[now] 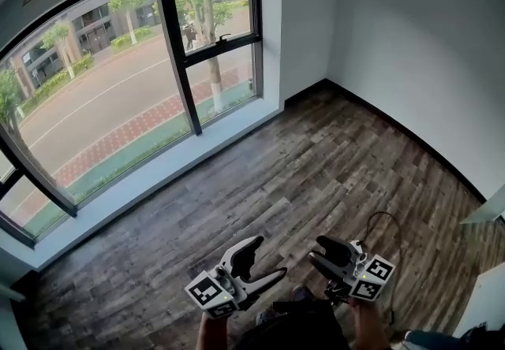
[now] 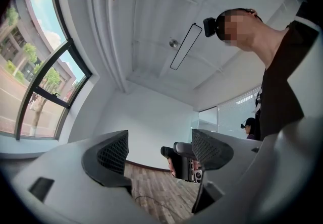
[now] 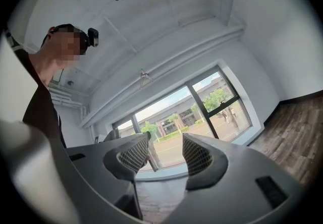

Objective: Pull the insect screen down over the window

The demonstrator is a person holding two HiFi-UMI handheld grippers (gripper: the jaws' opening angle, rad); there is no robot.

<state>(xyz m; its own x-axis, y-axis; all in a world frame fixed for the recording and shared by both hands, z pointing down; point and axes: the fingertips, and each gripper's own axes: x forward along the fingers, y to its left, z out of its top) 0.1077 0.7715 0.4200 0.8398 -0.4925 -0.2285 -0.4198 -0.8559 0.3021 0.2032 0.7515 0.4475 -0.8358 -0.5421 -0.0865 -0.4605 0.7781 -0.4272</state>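
The big black-framed window (image 1: 102, 112) fills the far left wall, with a smaller sash (image 1: 217, 5) at its upper right. No insect screen can be made out over the glass. Both grippers are held low in front of the person, well back from the window. My left gripper (image 1: 268, 256) is open with nothing between its jaws; in the left gripper view (image 2: 160, 150) it faces a white wall and the right gripper (image 2: 184, 160). My right gripper (image 1: 318, 250) is open and empty too, and in the right gripper view (image 3: 165, 155) it faces the window (image 3: 202, 112).
Dark wood floor (image 1: 316, 175) runs from the grippers to the pale window sill (image 1: 158, 175). A thin cable (image 1: 379, 222) loops on the floor at the right. A hanger (image 3: 145, 76) hangs from the ceiling near the window. White furniture (image 1: 489, 210) stands at the right edge.
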